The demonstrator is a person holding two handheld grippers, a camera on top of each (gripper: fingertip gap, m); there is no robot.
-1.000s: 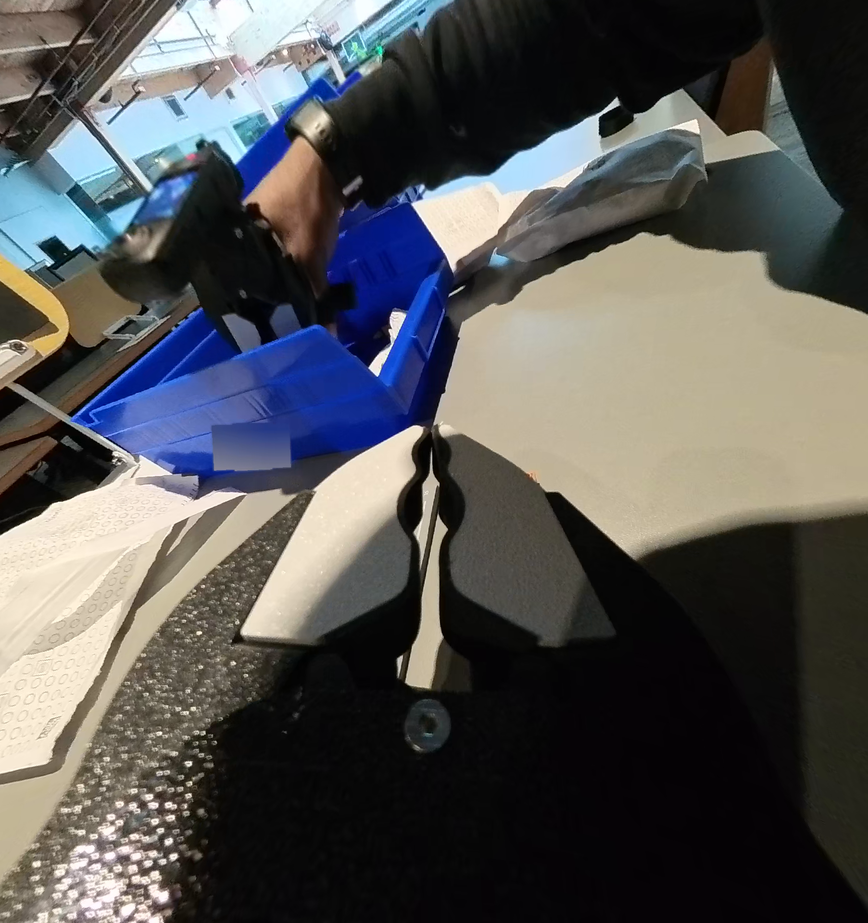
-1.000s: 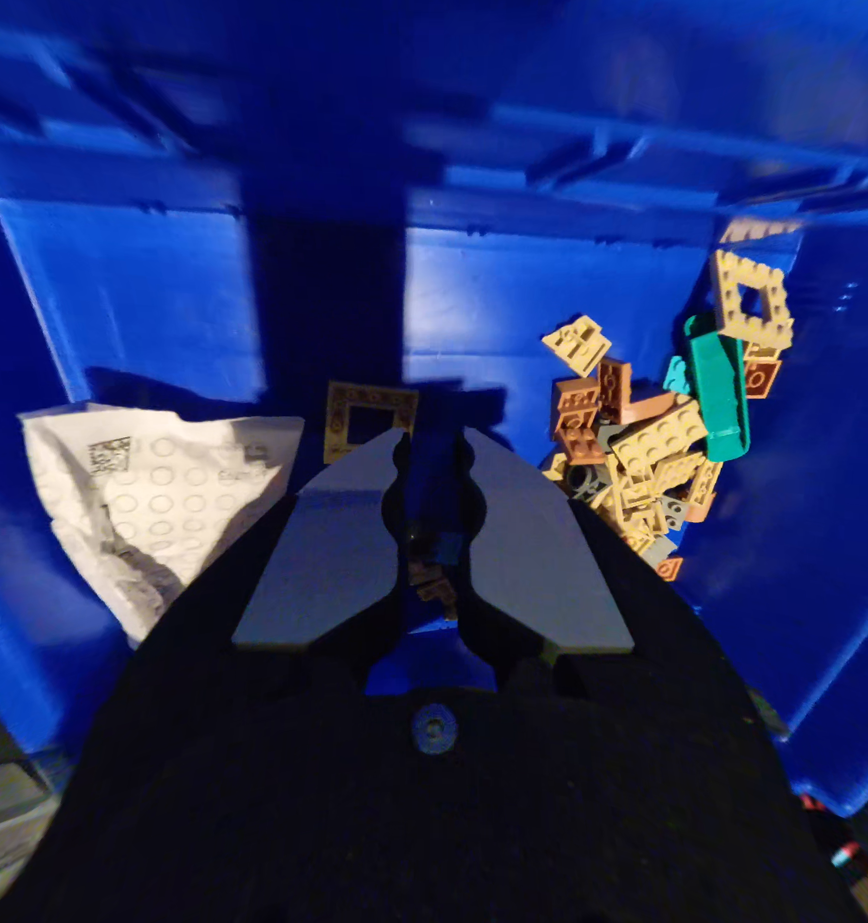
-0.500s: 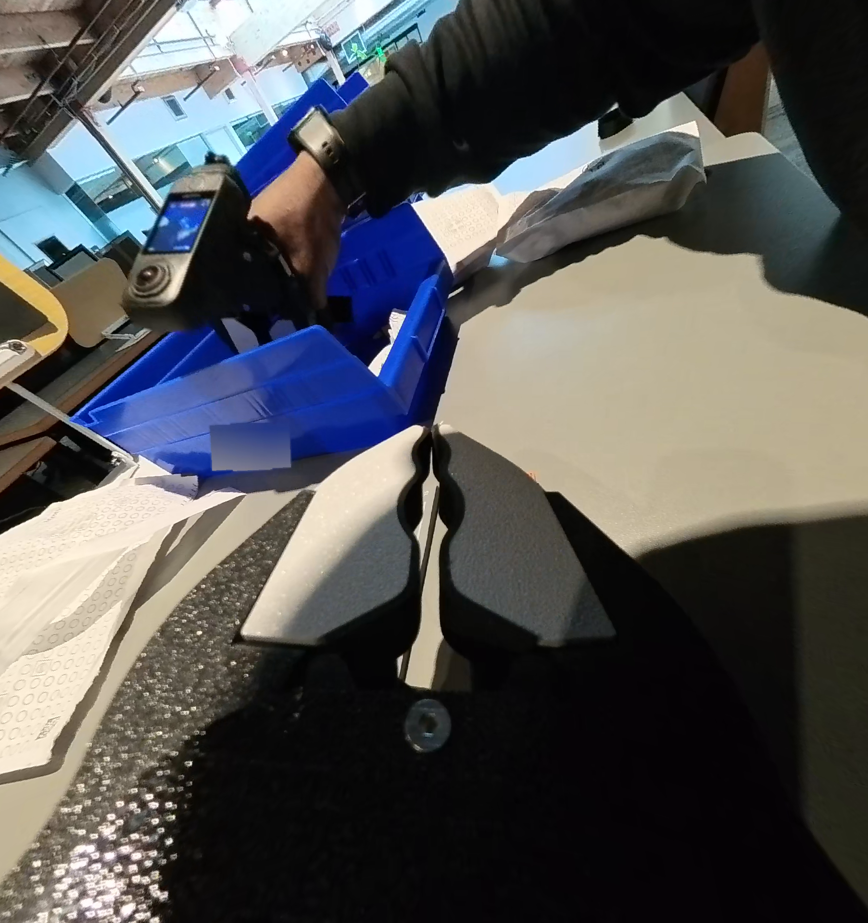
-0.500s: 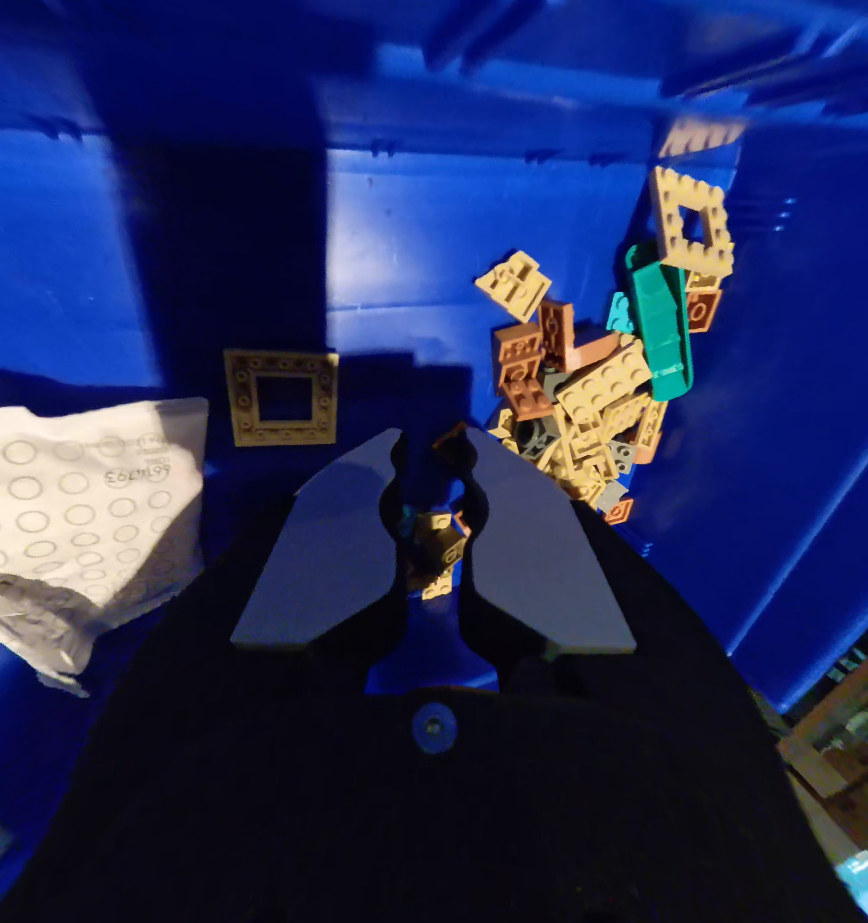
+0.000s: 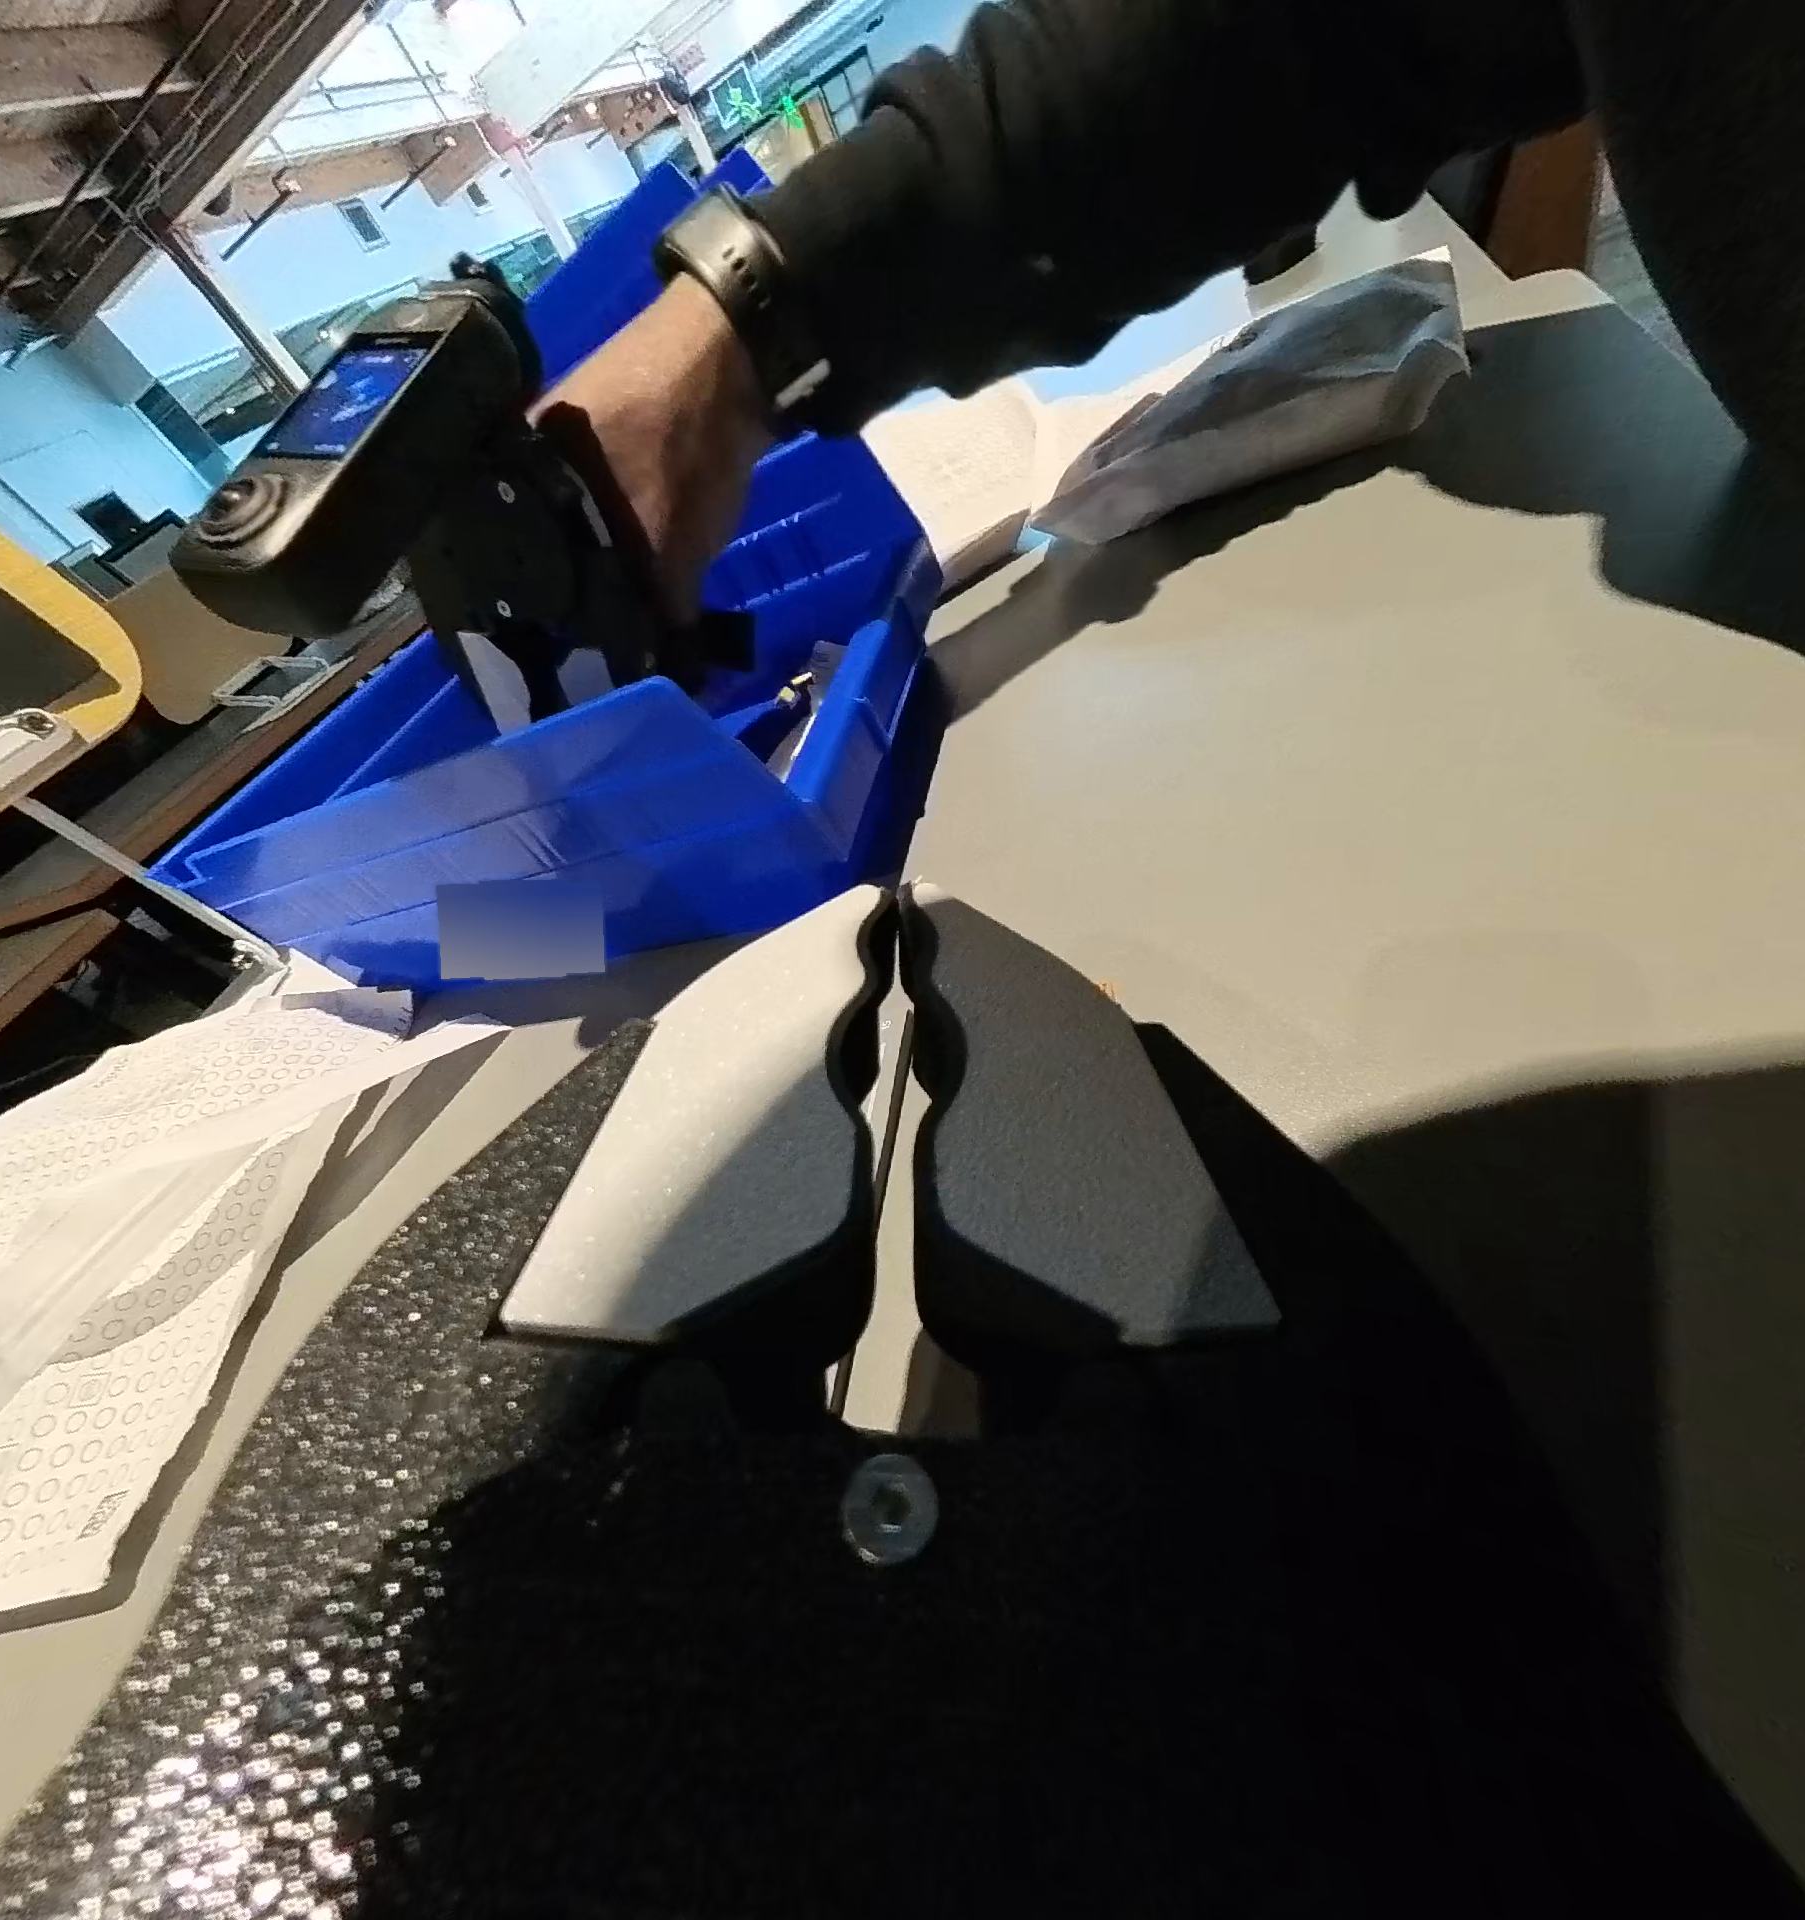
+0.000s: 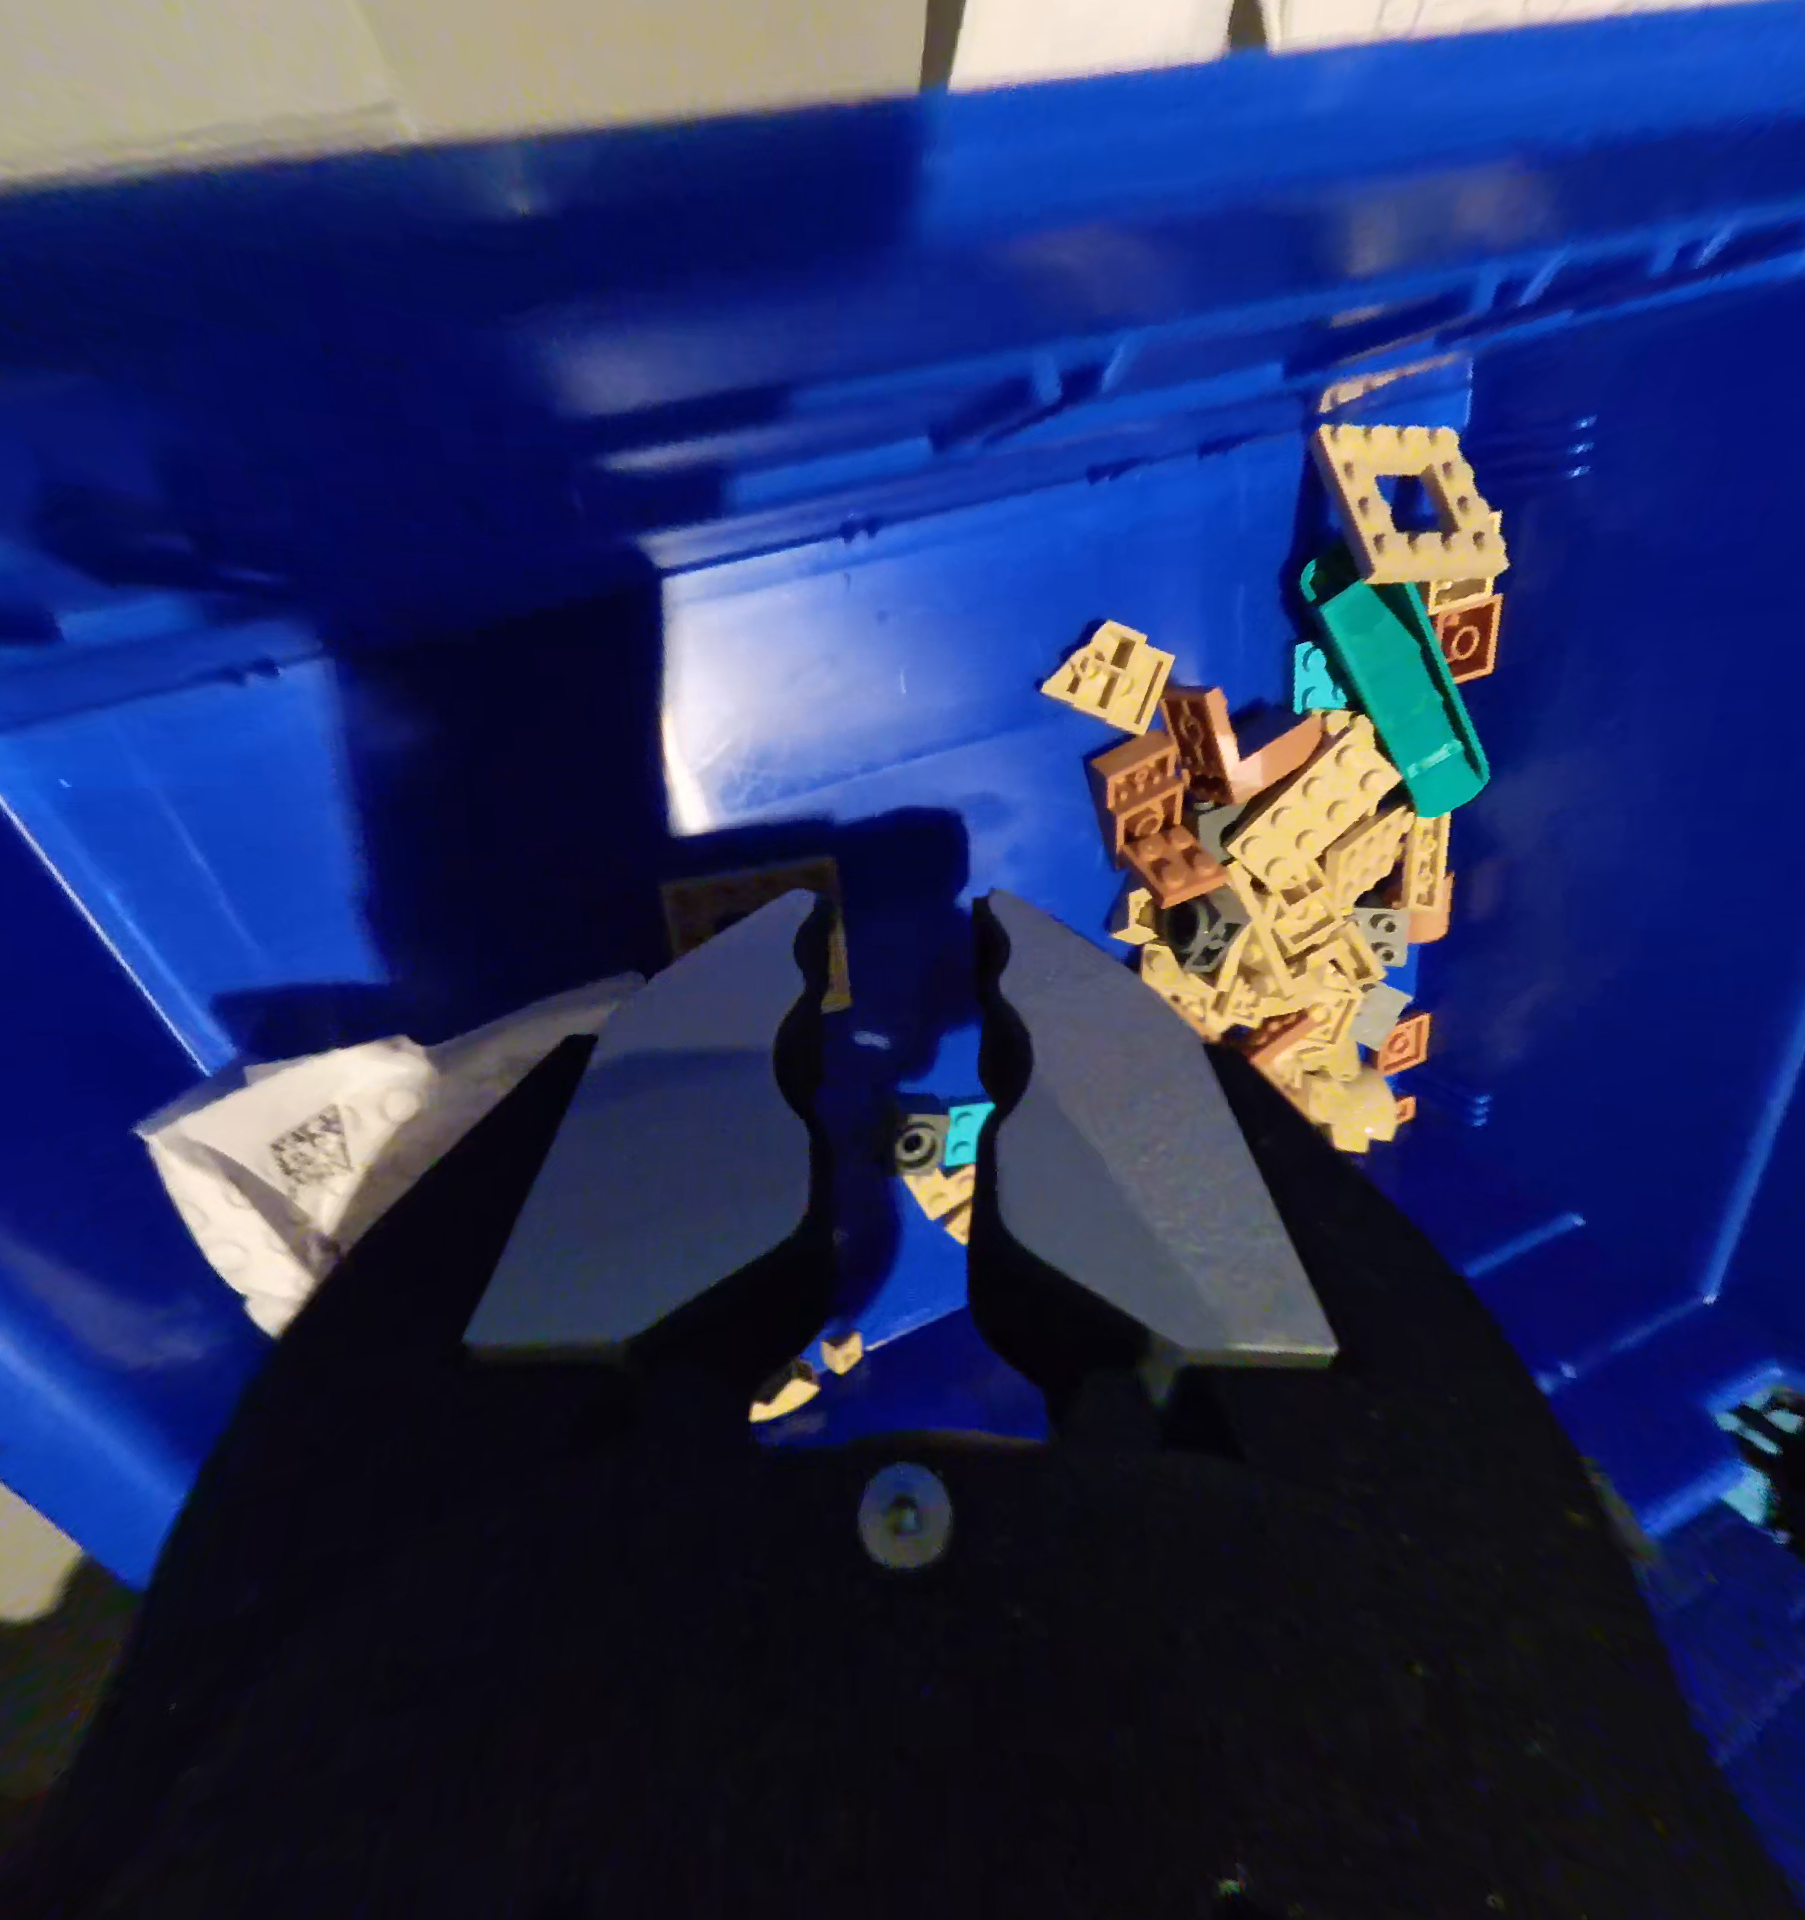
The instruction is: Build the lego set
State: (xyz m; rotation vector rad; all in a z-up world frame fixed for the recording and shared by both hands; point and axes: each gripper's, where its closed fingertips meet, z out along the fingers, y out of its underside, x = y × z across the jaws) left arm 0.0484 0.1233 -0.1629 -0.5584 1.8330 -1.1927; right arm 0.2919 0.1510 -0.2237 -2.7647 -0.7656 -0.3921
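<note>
Left claw (image 5: 898, 914): closed, tips pressed together, nothing between them; low over grey surface (image 5: 1345, 831).
Right claw (image 6: 903, 914): open, tips apart, empty; inside blue bin (image 6: 877, 644), pointing at its floor.
Right claw, from left view (image 5: 482, 582): black body held by hand (image 5: 659, 436), dipping into bin (image 5: 586, 821); tips hidden behind bin wall.
Lego pile (image 6: 1293, 862): on bin floor, right of right claw; mostly tan and brown, some grey.
Teal piece (image 6: 1397, 686): long, lying on top of pile toward its far end.
Tan frame (image 6: 1407, 504): square with open middle, at far end of pile, touching teal piece.
Second frame (image 6: 742, 894): tan, in shadow, just beyond left finger tip, partly hidden by it.
Loose bits (image 6: 939, 1143): grey round-hole piece, teal piece and tan piece on floor, seen between the fingers; possibly more beneath claw, too dark to tell.
Paper bag (image 6: 295, 1143): white, crumpled, printed with circles, in bin left of right claw.
Sheets (image 5: 119, 1247): white, circle-printed, on surface left of left claw, near bin.
Plastic bag (image 5: 1282, 416): pale, crumpled, on far part of surface beyond bin.
</note>
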